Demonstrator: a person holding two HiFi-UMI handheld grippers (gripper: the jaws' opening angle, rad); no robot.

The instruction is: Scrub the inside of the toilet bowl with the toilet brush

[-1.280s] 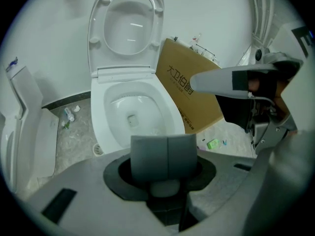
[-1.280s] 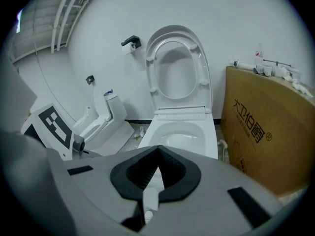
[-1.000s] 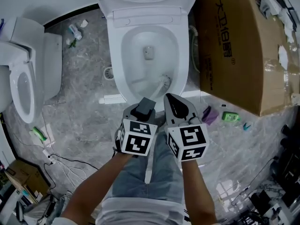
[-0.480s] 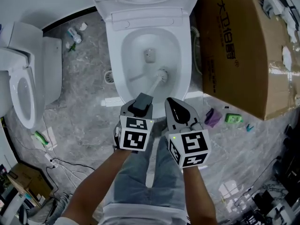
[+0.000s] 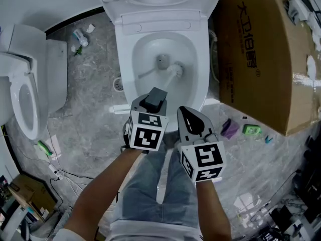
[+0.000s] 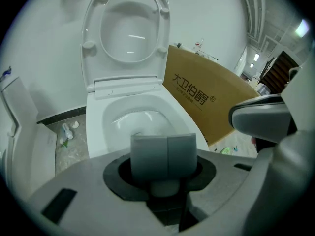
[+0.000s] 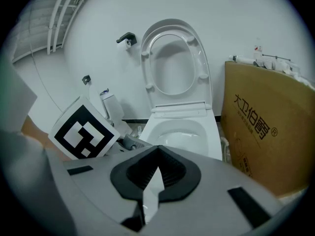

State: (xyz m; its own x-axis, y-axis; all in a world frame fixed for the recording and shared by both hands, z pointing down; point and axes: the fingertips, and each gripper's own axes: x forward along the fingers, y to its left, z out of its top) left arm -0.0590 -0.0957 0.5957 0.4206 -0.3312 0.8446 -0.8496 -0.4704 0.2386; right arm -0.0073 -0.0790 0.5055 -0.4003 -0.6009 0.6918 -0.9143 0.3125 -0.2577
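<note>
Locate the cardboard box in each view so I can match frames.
Head view: cardboard box fills the upper right, right of the toilet bowl.
Left gripper view: right of centre, beyond the bowl's rim.
Right gripper view: along the right edge.
Shared landmark: the toilet bowl, on the box's left in all three.

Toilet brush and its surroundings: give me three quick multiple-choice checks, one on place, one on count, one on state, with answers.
1. Where is the toilet brush head? A) inside the toilet bowl B) on the floor C) on the cardboard box
2. How many toilets show in the head view? A) one B) two C) three
3. The tongs of the left gripper are: A) wide open B) shut on nothing C) shut on the brush handle
Answers: 1 A, the bristles sit beside the drain; 2 B, a second toilet stands at left; 3 C, the grey handle is clamped between them.
</note>
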